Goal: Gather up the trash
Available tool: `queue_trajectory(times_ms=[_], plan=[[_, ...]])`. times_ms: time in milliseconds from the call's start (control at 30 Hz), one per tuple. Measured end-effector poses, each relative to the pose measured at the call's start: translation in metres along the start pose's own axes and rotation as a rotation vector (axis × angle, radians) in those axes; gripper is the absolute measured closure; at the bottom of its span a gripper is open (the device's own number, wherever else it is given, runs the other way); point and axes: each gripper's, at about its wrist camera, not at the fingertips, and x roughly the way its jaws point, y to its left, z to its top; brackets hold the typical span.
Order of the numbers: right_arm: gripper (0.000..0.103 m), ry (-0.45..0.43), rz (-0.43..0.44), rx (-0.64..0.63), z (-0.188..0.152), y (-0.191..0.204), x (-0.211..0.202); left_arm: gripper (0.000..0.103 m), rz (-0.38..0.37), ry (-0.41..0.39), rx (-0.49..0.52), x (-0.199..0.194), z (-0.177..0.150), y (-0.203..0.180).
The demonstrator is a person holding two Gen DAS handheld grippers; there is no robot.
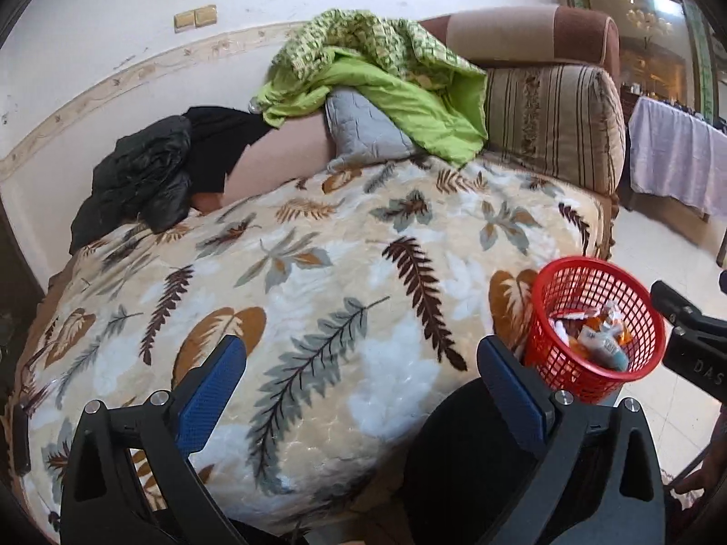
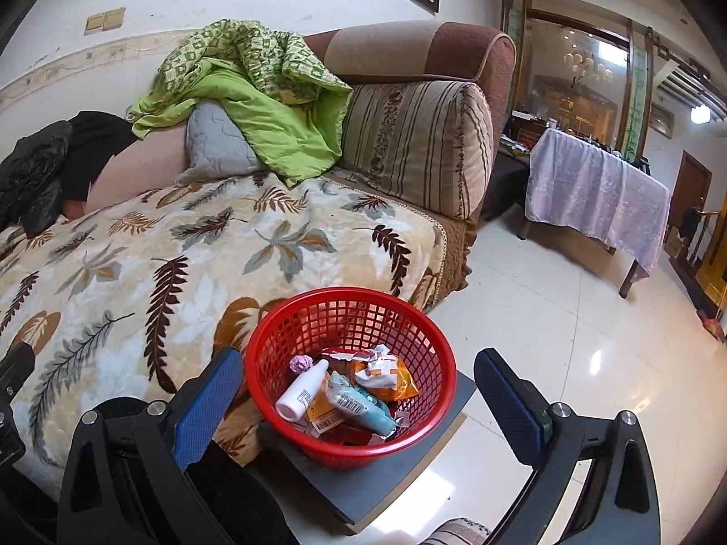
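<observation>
Standing between the right gripper's (image 2: 359, 386) wide, empty fingers, the red basket (image 2: 436, 363) holds trash (image 2: 354, 390).

Red mesh basket (image 2: 350, 363), round, upright on a grey board beside the sofa, holding trash: white bottle (image 2: 301, 391) lying tilted, teal wrapper (image 2: 361, 403), orange packet (image 2: 400, 379), crumpled white wrapper (image 2: 379, 370)

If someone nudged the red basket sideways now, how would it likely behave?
The red basket looks like thin mesh plastic, so probably light. It stands on a smooth grey board, so it may slide. Its base is narrower than its rim, and the trash inside is small; a high push might tip it.
</observation>
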Motion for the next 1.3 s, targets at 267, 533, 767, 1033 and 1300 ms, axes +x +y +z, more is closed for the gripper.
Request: queue_trajectory(times_ms=[267,533,767,1033,1300], plan=[[0.000,0.021,0.012,0.009,-0.0025,-0.0030,0.0049,0.002,-0.006,0.024,0.012,0.0073,-0.0024,-0.0063],[0.000,0.028,0.019,0.014,-0.0034,-0.0042,0.0067,0.002,0.000,0.028,0.032,0.0075,-0.0033,-0.0096],[0.000,0.028,0.020,0.013,-0.0034,-0.0041,0.0067,0.002,-0.005,0.015,0.025,0.0049,-0.0043,-0.0081],[0.000,0.028,0.020,0.014,-0.0039,-0.0039,0.0065,0.002,-0.004,0.010,0.027,0.0035,-0.0045,-0.0071],[0.000,0.028,0.019,0.015,-0.0037,-0.0039,0.0062,0.002,-0.001,0.009,0.027,0.0020,-0.0042,-0.0076]])
